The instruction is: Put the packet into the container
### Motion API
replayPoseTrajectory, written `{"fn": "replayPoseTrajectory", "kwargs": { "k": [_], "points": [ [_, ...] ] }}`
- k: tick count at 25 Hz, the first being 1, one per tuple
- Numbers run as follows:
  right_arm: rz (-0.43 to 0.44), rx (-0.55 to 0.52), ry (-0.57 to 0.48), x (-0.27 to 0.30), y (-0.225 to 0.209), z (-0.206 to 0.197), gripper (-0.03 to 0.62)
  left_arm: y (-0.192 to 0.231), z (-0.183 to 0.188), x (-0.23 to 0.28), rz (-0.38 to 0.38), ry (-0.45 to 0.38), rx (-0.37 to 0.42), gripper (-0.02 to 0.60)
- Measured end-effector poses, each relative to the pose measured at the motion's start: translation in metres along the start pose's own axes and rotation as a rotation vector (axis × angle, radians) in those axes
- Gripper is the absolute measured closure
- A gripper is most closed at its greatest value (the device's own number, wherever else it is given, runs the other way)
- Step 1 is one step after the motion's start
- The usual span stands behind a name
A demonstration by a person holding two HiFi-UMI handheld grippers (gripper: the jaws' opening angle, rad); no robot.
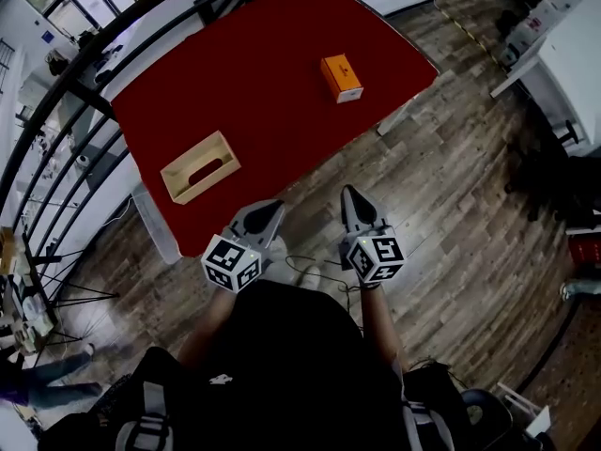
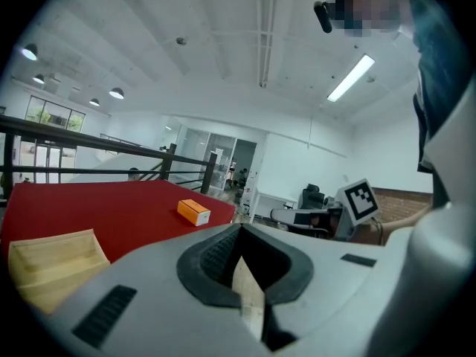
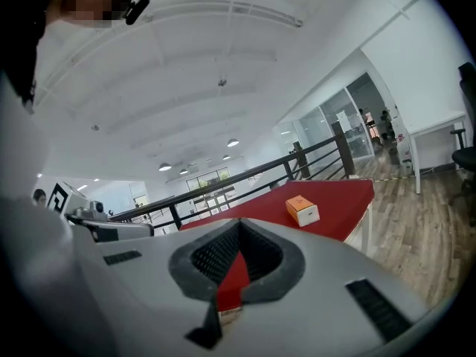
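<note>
An orange packet (image 1: 342, 78) lies on the red table (image 1: 263, 45) near its far right corner. It also shows in the left gripper view (image 2: 193, 212) and the right gripper view (image 3: 303, 210). The container, an open light wooden box (image 1: 200, 166), sits near the table's left front edge and at the lower left of the left gripper view (image 2: 52, 262). My left gripper (image 1: 270, 212) and right gripper (image 1: 350, 198) hover side by side just short of the table's near edge, pointing at it. Both are shut with nothing held (image 2: 239, 227) (image 3: 239, 223).
A dark metal railing (image 1: 66, 92) runs along the table's left side. Wooden floor (image 1: 451, 186) surrounds the table. White desks (image 1: 563, 54) stand at the right. A person (image 1: 47, 369) walks at the lower left. The table's near corner (image 1: 178, 242) lies left of my left gripper.
</note>
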State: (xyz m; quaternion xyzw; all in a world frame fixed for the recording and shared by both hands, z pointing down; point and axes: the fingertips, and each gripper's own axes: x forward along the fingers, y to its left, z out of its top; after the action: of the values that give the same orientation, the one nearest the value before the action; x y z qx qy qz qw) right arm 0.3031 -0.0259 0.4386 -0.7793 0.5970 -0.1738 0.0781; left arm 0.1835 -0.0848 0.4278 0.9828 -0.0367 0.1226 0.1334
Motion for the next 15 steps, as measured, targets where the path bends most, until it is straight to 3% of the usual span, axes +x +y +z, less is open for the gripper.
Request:
{"fn": "replayPoseTrajectory", "kwargs": {
  "k": [6,15],
  "points": [
    [-0.004,-0.012,-0.007,0.045,0.002,0.016,0.572,0.045,0.023,0.013,-0.021,-0.028,0.007,0.575],
    [-0.069,-0.063,0.04,0.081,-0.006,0.007,0.572,0.086,0.022,0.027,-0.052,-0.02,-0.004,0.575]
  ]
}}
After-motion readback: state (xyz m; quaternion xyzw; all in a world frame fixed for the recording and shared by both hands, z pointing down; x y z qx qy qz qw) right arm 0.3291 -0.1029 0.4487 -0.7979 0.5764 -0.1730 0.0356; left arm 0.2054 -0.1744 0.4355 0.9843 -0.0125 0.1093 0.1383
